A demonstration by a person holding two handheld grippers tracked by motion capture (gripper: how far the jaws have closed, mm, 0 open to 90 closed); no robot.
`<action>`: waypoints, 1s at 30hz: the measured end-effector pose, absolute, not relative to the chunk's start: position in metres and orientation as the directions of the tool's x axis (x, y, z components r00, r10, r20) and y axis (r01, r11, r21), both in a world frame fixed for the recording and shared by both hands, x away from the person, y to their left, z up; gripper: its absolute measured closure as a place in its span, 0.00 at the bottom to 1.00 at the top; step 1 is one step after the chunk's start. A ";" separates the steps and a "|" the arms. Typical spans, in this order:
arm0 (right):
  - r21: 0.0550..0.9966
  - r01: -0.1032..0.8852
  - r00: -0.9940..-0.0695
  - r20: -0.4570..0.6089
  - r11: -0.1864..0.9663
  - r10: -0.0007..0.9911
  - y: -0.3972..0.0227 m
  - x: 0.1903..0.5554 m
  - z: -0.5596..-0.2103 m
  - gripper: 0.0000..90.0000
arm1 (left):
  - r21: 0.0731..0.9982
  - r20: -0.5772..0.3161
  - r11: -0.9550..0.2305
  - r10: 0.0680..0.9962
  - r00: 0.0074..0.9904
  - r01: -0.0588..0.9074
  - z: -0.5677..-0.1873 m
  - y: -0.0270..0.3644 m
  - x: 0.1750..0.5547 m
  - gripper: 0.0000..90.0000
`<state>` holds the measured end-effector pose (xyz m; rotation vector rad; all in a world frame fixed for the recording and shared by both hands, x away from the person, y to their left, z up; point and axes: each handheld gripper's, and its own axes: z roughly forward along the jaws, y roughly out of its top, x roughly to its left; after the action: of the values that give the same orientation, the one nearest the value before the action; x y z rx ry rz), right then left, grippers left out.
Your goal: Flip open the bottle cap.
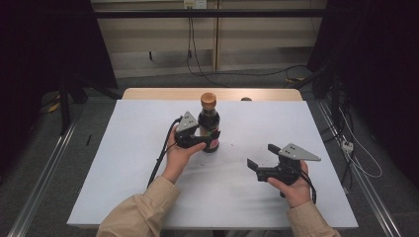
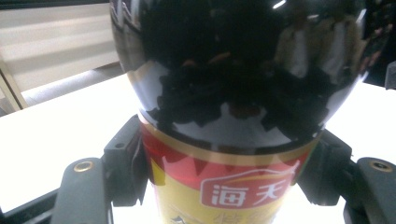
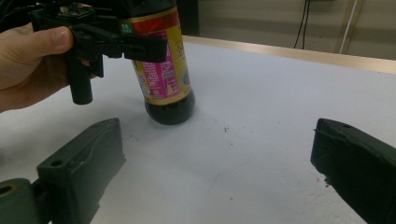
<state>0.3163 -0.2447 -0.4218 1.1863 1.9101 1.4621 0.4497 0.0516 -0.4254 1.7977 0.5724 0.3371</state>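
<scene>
Standing upright on the white counter (image 1: 148, 163), toward its far middle, the dark sauce bottle (image 1: 209, 123) has a brown cap (image 1: 208, 100) and a red and yellow label (image 2: 224, 186) round its lower body. The left tongs (image 1: 210, 138) are clamped on the bottle at label height, one black jaw pressed against each side of it, as the left gripper view shows close up. The left hand (image 1: 178, 155) holds them from the near left side, a beige sleeve (image 1: 141, 210) running back to the near edge and a black cable (image 1: 160, 153) trailing beside the wrist. In the right gripper view the bottle's base rests flat on the counter. The right tongs (image 1: 262, 155) are well apart from the bottle, to its near right, raised off the counter, their jaws spread wide with nothing between them. The right hand (image 1: 294, 185) grips them from behind.
</scene>
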 end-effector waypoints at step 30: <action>0.922 0.376 -0.616 0.176 0.090 0.768 -0.201 0.370 -0.349 0.84 | 0.951 -0.076 -0.214 0.543 0.836 0.225 -0.426 0.052 0.451 0.33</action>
<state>0.3703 -0.2009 -0.3485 1.1282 2.0227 1.5366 0.4507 0.0515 -0.4259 1.7961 0.5863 0.3240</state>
